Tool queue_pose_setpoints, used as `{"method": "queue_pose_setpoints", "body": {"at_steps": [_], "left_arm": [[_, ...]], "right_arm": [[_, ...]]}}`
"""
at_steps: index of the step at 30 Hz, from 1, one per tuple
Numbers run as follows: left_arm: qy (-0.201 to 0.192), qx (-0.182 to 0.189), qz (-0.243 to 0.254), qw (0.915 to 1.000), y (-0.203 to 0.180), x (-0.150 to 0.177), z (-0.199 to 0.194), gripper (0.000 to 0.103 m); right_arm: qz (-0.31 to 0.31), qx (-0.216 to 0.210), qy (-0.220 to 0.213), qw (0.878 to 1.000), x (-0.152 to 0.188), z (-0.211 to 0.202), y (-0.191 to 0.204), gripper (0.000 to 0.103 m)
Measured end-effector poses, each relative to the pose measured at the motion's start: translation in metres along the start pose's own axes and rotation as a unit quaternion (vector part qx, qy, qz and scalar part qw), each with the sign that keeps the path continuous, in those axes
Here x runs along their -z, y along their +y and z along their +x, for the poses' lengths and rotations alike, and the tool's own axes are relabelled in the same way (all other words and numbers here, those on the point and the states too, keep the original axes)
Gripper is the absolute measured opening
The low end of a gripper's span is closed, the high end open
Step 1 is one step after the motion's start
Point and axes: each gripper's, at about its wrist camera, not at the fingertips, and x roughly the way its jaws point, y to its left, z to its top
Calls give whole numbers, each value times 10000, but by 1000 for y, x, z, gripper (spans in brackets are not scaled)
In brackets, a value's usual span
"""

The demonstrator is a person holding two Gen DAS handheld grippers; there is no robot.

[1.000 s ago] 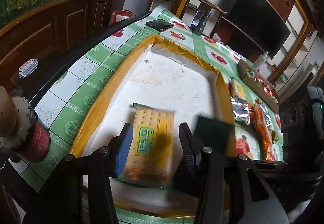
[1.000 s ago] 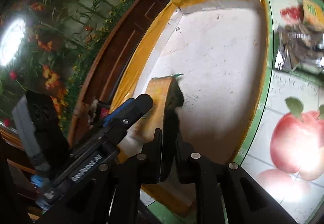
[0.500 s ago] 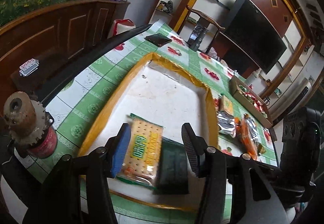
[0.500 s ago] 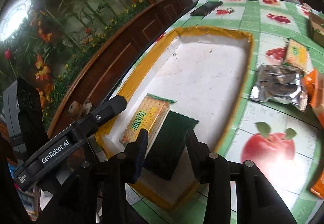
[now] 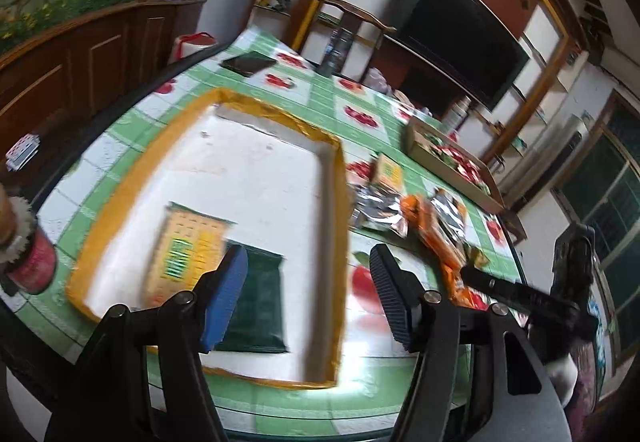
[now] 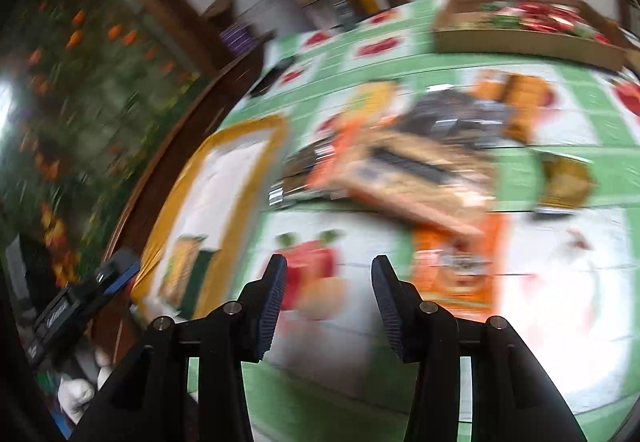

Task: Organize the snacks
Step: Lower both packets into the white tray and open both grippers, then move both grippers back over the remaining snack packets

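A white tray with a yellow rim (image 5: pixel 120 198) holds a yellow cracker packet (image 5: pixel 188 246) and a dark green packet (image 5: pixel 260 302), lying flat side by side. My left gripper (image 5: pixel 308 282) hovers above the tray's near right part with its jaws opening and nothing between them. In the blurred right wrist view, my right gripper (image 6: pixel 330 282) hangs over the apple-print tablecloth with its jaws opening and empty. Ahead of it lies a pile of loose snacks, with an orange packet (image 6: pixel 452 274) nearest. The tray (image 6: pixel 248 130) and its two packets sit to its left.
Loose silver packets (image 5: pixel 376 210), an orange packet (image 5: pixel 440 242) and a small yellow packet (image 5: pixel 390 172) lie right of the tray. A cardboard box (image 5: pixel 420 146) of snacks stands behind them. A dark phone (image 5: pixel 248 62) lies at the far table edge. A red can (image 5: pixel 32 266) stands left of the tray.
Both grippers let go of their packets, which now lie flat in the tray. The left gripper drew back and rose. The right gripper swung right, over the loose snack pile.
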Motion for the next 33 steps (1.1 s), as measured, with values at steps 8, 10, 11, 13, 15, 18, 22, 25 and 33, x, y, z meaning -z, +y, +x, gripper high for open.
{"method": "queue_pose_setpoints", "body": {"at_steps": [8, 10, 11, 13, 15, 18, 22, 25, 33], "left_arm": [[227, 159, 402, 9988, -37, 8, 9, 63], [269, 177, 433, 9985, -42, 10, 11, 63], [288, 185, 444, 9984, -44, 11, 11, 63], [314, 210, 467, 9982, -47, 11, 12, 63], [321, 222, 509, 9979, -50, 13, 11, 63], [321, 224, 554, 9977, -52, 14, 10, 63], [359, 244, 545, 9976, -52, 16, 12, 65], [402, 275, 520, 9975, -51, 16, 16, 65], [472, 347, 536, 9968, -52, 18, 19, 65]], "right_arm": [[427, 169, -364, 9983, -11, -16, -44, 53], [388, 178, -424, 9982, -20, -14, -45, 53], [352, 177, -460, 9982, -27, -13, -46, 53], [348, 162, -513, 9979, -41, -8, -45, 53], [447, 133, -518, 9976, -57, 1, -49, 53], [598, 206, -418, 9971, -68, 18, -58, 54], [664, -75, -100, 9977, -65, 32, -61, 54], [426, -514, 260, 9974, -54, 34, -46, 53], [-132, -1068, 601, 9924, -23, 14, -13, 55]]}}
